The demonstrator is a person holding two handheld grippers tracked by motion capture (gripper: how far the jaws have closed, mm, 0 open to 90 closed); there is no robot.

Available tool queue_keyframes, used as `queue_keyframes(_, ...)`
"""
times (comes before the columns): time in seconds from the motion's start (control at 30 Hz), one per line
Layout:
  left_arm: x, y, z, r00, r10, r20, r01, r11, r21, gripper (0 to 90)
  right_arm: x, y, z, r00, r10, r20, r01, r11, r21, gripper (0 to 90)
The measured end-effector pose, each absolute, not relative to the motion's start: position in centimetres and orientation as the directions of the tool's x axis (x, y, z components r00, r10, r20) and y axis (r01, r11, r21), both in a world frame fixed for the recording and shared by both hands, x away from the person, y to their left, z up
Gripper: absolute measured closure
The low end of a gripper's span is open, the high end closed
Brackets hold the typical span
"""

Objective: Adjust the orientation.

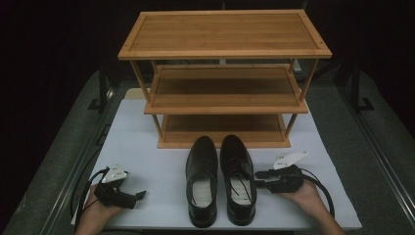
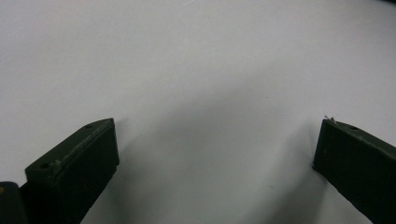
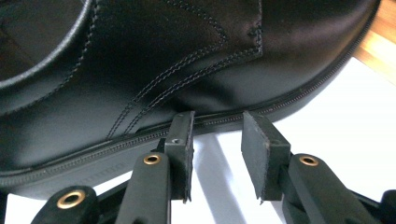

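Two shoes (image 1: 220, 181) are set side by side on the table (image 1: 147, 147), toes toward the rack (image 1: 222, 78). The right gripper (image 1: 259, 180), jaws slightly apart, is pointed at the right shoe's (image 3: 187, 60) side; the left gripper (image 1: 139, 196), jaws wide apart, is kept farther off.

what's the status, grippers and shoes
Left gripper open, over bare white board. Right gripper open, fingers at right shoe's sole edge. Nothing blocking.

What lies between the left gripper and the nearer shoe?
Nothing: in the high view only bare white table surface separates the left gripper from the left shoe. The left gripper view shows open jaws over bare white.
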State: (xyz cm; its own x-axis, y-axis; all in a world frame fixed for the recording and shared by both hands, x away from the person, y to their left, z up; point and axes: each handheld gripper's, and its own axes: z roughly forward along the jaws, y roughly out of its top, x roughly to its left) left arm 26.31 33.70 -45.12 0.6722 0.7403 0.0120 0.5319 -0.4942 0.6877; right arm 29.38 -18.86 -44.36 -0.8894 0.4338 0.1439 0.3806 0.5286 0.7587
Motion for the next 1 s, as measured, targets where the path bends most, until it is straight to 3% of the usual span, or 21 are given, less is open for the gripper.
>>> queue_keyframes(0.43,26.3,33.7,-45.1,0.672,0.740,0.013,0.533,-0.496,0.686,0.0,29.0,-17.6,-44.5,-0.896,0.414,0.162,0.380,0.527,0.760,60.4)
queue_keyframes(1.0,25.9,32.2,-43.2,0.688,0.725,-0.030,0.493,-0.437,0.752,6.7,27.8,-19.6,-43.3,-0.820,0.548,0.165,0.448,0.436,0.781,51.6)
